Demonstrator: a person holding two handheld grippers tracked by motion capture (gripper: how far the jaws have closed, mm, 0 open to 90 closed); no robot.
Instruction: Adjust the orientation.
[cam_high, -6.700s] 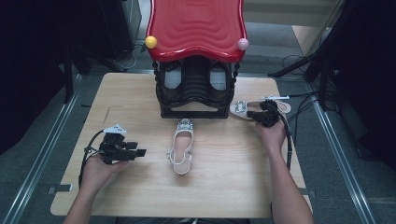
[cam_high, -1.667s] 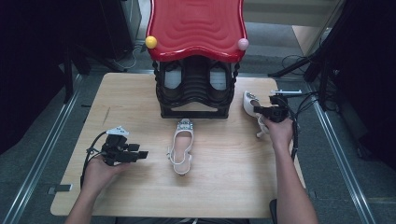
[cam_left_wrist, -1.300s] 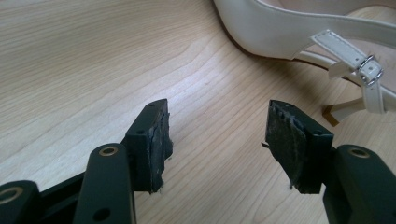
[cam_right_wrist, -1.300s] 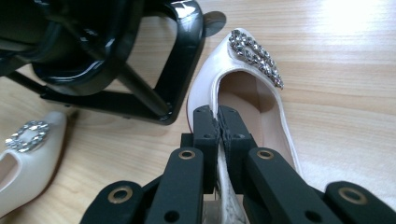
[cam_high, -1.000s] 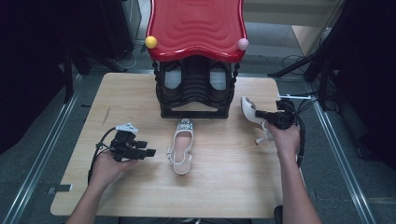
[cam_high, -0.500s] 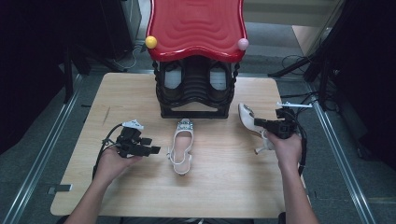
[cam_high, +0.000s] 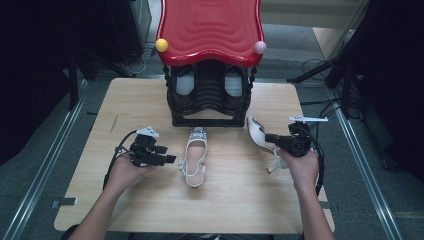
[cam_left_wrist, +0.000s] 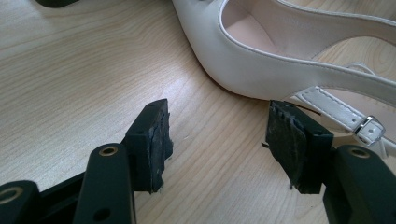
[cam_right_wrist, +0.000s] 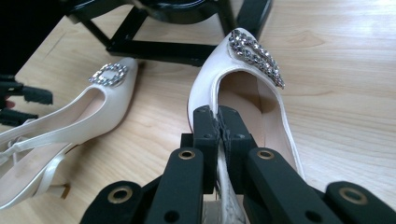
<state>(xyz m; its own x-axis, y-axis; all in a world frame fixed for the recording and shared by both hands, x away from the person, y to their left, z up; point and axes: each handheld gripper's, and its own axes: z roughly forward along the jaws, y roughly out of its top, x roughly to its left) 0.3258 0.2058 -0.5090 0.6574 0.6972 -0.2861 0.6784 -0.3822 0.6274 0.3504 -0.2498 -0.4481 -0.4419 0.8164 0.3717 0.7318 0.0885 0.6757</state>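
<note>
A pale wooden table (cam_high: 150, 210) stands in a dark room, with a black rack (cam_high: 209, 97) under a red wavy top (cam_high: 210, 27) at its far edge. The right gripper (cam_high: 272, 138) is clamped on the side wall of a white shoe (cam_high: 258, 134), lifted near the table's right edge; in the right gripper view the pads pinch the thin rim and the jewelled toe (cam_right_wrist: 254, 53) points away towards the rack. Its twin, the second shoe (cam_high: 194, 156), lies flat at the table's middle, long axis running from near edge to far edge, toe to the rack. The held shoe is well to the right of it and roughly parallel, so pairing them looks like a leftward carry. The left gripper (cam_high: 170, 159) rests just left of the second shoe, jaws apart and empty, beside its strap (cam_left_wrist: 341, 114).
</note>
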